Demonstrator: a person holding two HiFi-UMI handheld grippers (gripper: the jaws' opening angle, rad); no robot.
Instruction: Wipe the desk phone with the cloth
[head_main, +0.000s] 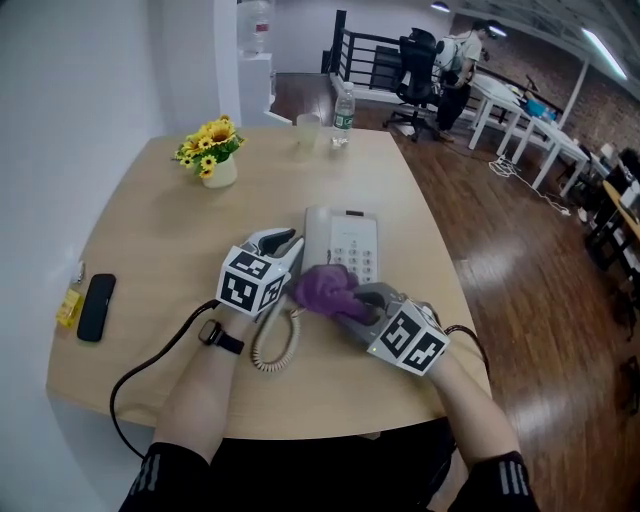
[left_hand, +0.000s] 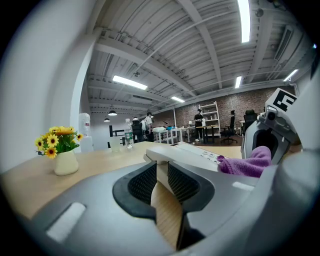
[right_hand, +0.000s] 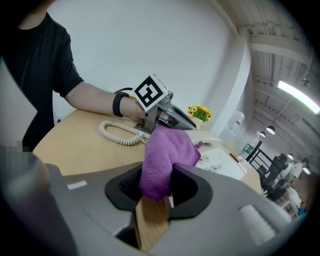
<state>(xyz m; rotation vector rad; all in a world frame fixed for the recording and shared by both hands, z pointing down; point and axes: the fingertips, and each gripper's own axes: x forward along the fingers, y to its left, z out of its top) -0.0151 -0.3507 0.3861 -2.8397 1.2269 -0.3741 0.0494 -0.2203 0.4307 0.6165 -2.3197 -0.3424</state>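
The white desk phone (head_main: 352, 246) lies mid-table, its handset (head_main: 316, 236) along its left side. My left gripper (head_main: 288, 252) reaches in from the left, and in the left gripper view my left gripper (left_hand: 161, 176) is shut on the near end of the handset (left_hand: 172, 151). My right gripper (head_main: 358, 300) is shut on a purple cloth (head_main: 325, 288), which rests on the phone's near edge by the keypad. In the right gripper view the cloth (right_hand: 165, 155) bulges out of my right gripper (right_hand: 157, 182), with the phone (right_hand: 220, 162) beyond it. The coiled cord (head_main: 275, 345) lies loose in front.
A pot of yellow flowers (head_main: 212, 155) stands at the back left. A cup (head_main: 307, 130) and a water bottle (head_main: 343, 108) stand at the far edge. A black mobile (head_main: 96, 306) and a yellow item (head_main: 70, 305) lie at the left edge. A black cable (head_main: 140, 375) runs off the front.
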